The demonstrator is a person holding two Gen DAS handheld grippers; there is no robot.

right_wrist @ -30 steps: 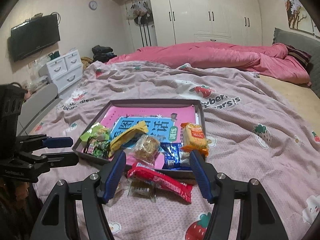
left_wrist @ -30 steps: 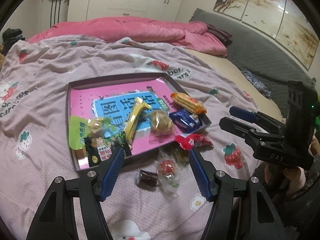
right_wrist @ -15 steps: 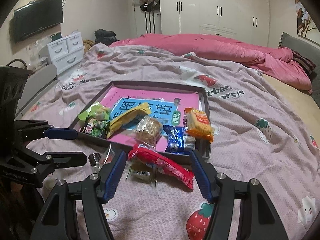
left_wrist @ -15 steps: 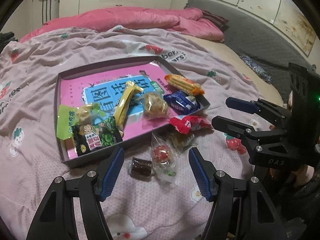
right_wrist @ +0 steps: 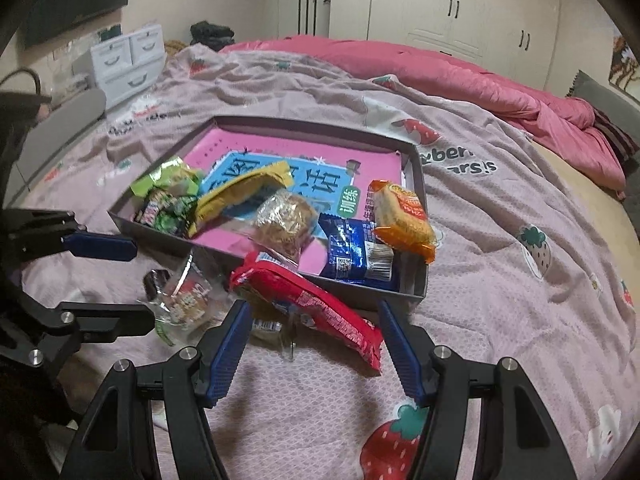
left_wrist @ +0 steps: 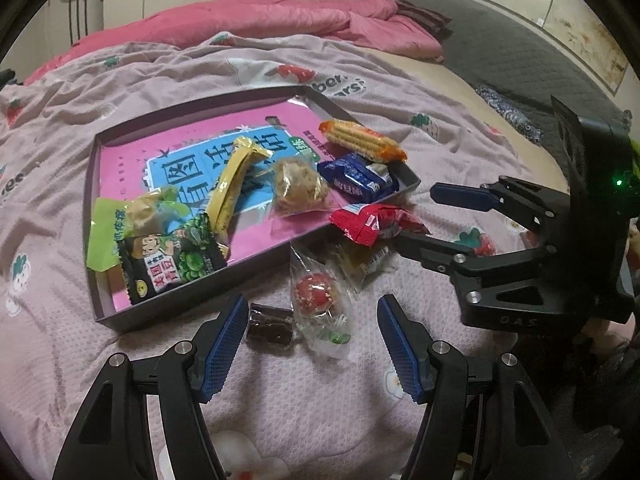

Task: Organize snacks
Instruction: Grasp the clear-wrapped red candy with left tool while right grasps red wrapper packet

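Observation:
A shallow grey tray (left_wrist: pixel 89 184) (right_wrist: pixel 418 184) with a pink lining lies on the bed and holds several snack packets. In front of it on the sheet lie a clear packet with a red sweet (left_wrist: pixel 316 296), a small dark brown sweet (left_wrist: pixel 268 325) and a long red packet (right_wrist: pixel 312 304) (left_wrist: pixel 372 222). My left gripper (left_wrist: pixel 312 320) is open, its jaws either side of the red sweet and brown sweet. My right gripper (right_wrist: pixel 314 324) is open just above the long red packet. It also shows in the left wrist view (left_wrist: pixel 416 216), at the red packet's end.
In the tray are a green packet (left_wrist: pixel 108 236), a black-and-green packet (left_wrist: pixel 168 260), a yellow bar (left_wrist: pixel 232 184), a clear biscuit bag (left_wrist: pixel 298 186), a blue packet (left_wrist: pixel 356 178) and an orange wafer pack (left_wrist: pixel 360 140). A pink duvet (left_wrist: pixel 240 20) lies behind.
Both grippers have moved forward and down toward the loose snacks in front of the tray. Both stay open.

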